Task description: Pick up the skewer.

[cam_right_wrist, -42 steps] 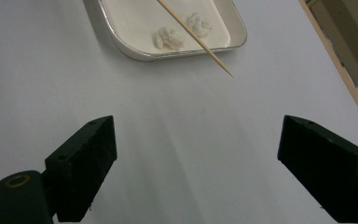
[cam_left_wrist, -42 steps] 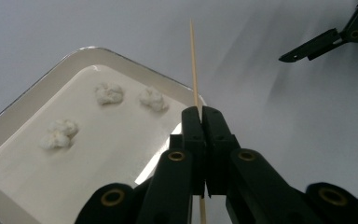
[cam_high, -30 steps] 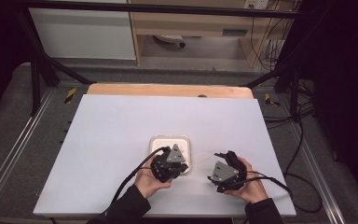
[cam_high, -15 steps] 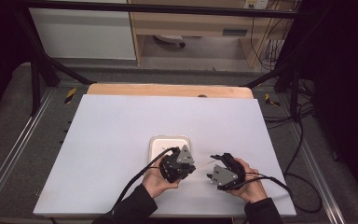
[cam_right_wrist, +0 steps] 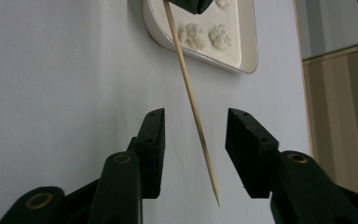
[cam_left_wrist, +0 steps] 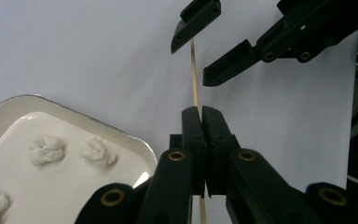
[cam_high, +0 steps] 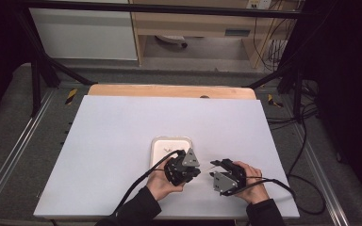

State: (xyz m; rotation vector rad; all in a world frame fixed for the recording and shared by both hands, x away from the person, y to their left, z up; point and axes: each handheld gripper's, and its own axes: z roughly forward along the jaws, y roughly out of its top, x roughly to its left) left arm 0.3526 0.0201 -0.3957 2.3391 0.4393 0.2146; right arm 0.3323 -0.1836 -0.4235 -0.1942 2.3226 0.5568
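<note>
Right tongs (cam_right_wrist: 193,149) narrower around skewer (cam_right_wrist: 191,100)

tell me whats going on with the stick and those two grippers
A person at a white table works a gripper in each hand. The left gripper is shut on a thin wooden skewer, next to a white tray holding small white lumps. The skewer's pointed end hangs between the fingers of the right gripper, which have just been closing around it but do not touch it yet, so that gripper counts as open. It looks like a handover or a two-handed grip in the making.
</note>
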